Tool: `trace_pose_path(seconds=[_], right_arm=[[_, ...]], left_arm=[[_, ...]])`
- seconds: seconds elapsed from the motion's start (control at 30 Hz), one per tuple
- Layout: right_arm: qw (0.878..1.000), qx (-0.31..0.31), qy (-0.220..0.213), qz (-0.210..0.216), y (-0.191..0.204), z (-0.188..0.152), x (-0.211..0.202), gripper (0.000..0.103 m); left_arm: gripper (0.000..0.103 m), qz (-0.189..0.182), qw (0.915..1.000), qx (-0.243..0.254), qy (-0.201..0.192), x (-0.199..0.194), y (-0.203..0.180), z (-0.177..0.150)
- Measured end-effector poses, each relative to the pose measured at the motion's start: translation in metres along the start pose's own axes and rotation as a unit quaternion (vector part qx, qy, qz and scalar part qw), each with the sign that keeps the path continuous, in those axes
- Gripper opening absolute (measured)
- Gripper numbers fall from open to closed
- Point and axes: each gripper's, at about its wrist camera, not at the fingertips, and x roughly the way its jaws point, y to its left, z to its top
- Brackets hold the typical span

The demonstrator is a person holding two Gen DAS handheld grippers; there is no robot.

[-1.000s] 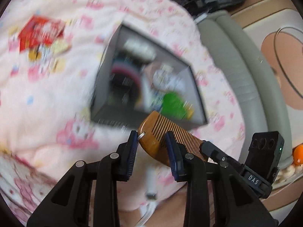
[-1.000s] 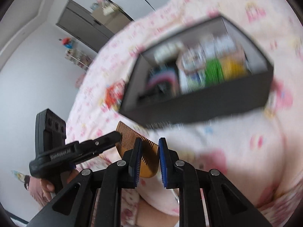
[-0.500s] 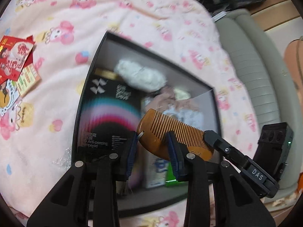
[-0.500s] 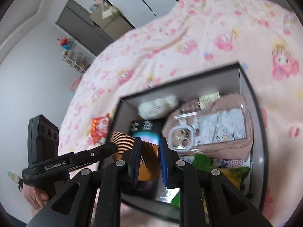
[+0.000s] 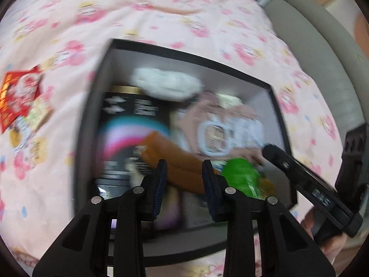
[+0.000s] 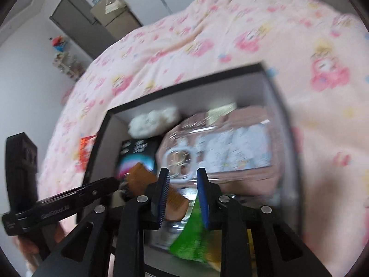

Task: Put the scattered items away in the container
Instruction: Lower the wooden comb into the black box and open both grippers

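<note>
Inside rectangular black box [image 5: 92,124], flat toothed wooden comb [image 5: 175,161].

Below both tongs, the box [image 5: 92,124] is crowded: a comb [image 5: 177,161], a green packet [image 5: 239,175] and a phone case [image 6: 221,152] are packed close. Open blanket [image 6: 207,32] is seen beyond the box walls.

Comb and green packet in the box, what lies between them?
In the left wrist view, only the left gripper's right finger crosses between comb and green packet.
</note>
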Motion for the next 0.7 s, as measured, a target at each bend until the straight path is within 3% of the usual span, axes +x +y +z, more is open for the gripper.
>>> trace_pose_path(seconds=[0.1,0.17,0.23,0.3,0.37,0.4,0.47,0.53,0.63,0.7], right_arm=[[0.999,-0.001,-0.008,-0.035,-0.004,-0.004,-0.009,0.021],[1.0,0.01,-0.002,-0.025,-0.009,-0.006,-0.012,0.021],[1.0,0.021,0.002,-0.014,-0.013,-0.009,-0.012,0.021],[1.0,0.019,0.009,-0.016,-0.013,-0.011,-0.01,0.021],[1.0,0.015,0.013,-0.018,-0.01,-0.012,-0.008,0.021],[1.0,0.011,0.014,-0.021,-0.008,-0.012,-0.008,0.021],[1.0,0.001,0.011,-0.029,-0.002,-0.012,-0.007,0.021],[0.999,-0.012,0.007,-0.049,0.004,-0.014,-0.008,0.021],[0.996,-0.043,-0.005,-0.073,0.021,-0.017,-0.02,0.021],[0.996,-0.06,-0.025,-0.067,0.033,-0.019,-0.036,0.022]], left_arm=[[0.03,-0.035,0.9976,0.032,0.05,0.02,-0.021,-0.004],[0.03,-0.026,0.9964,0.037,0.072,0.034,-0.027,-0.006],[0.029,0.007,0.9954,0.028,0.092,0.045,-0.024,-0.01],[0.025,0.023,0.9967,0.015,0.077,0.044,-0.018,-0.008],[0.025,0.067,0.9964,0.014,0.049,0.038,-0.014,-0.003],[0.026,0.067,0.9968,0.013,0.042,0.035,-0.012,-0.001],[0.026,0.016,0.9993,0.003,0.035,0.023,-0.008,-0.002],[0.028,0.007,0.9998,0.02,0.005,0.007,-0.012,-0.007],[0.04,0.061,0.9938,0.059,-0.072,-0.025,-0.028,-0.02],[0.046,0.07,0.9893,0.074,-0.104,-0.045,-0.035,-0.027]])
